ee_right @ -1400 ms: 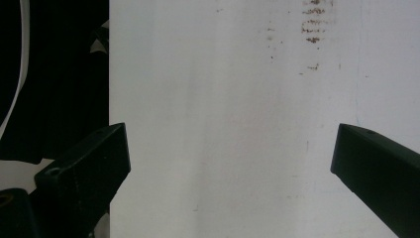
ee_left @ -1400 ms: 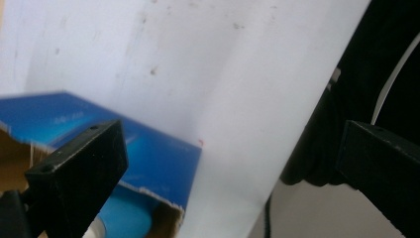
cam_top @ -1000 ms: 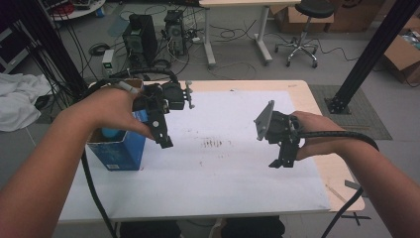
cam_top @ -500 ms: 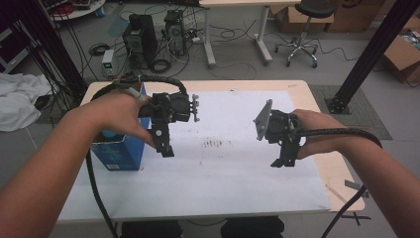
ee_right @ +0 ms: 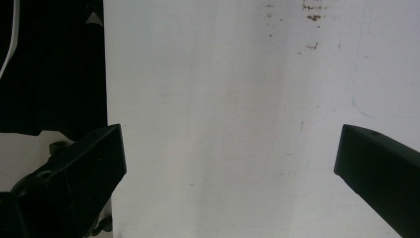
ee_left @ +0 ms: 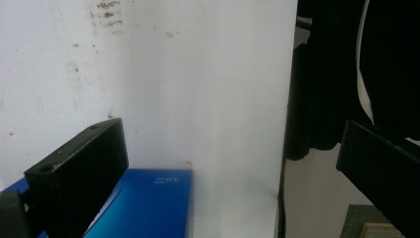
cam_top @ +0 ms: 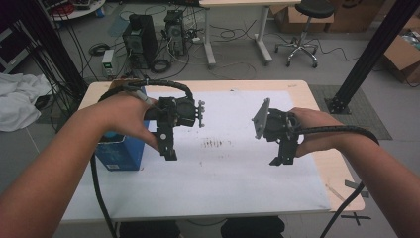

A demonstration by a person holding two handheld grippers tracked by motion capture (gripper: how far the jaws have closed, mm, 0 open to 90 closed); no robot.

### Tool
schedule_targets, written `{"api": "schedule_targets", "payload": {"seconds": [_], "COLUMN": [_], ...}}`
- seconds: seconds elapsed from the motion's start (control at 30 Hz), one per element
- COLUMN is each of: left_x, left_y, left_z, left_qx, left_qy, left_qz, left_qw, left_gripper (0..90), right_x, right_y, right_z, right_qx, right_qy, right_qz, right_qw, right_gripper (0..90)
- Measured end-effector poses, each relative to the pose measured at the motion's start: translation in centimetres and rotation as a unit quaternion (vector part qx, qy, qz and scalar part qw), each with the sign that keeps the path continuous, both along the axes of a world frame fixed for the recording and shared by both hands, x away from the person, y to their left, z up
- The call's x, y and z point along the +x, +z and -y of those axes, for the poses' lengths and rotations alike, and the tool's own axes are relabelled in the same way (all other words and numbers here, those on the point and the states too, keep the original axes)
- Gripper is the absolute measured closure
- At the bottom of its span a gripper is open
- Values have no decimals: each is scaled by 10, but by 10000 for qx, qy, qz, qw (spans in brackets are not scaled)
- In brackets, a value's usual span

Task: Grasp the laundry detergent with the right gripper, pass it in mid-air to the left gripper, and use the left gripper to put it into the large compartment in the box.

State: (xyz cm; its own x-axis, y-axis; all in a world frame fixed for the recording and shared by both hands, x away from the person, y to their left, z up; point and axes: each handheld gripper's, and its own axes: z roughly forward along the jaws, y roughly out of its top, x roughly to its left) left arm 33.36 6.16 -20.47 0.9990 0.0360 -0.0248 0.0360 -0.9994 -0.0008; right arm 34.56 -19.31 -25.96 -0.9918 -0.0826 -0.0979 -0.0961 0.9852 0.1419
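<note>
Hovering: L gripper (cam_top: 168, 148) wide apart beside blue box (cam_top: 121, 151); R gripper (cam_top: 283, 157) spread.

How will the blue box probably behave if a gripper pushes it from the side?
The blue box stands upright on the white mat, rather tall for its base, so a high push may tip it. Its flat faces look smooth and slightly glossy, so it could slip. It looks like stiff cardboard.
</note>
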Motion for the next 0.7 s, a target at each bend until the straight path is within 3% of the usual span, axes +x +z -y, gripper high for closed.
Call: {"api": "schedule_targets", "payload": {"seconds": [0.7], "left_x": [-2], "left_y": [1], "left_z": [2], "left_qx": [-116], "left_qy": [-88], "left_qz": [38], "left_qw": [9999], "left_gripper": [1], "right_x": [1], "right_y": [0], "right_z": [-1], "right_qx": [41], "right_qy": [20], "right_qz": [10], "right_qw": [10000], "right_gripper": [0]}}
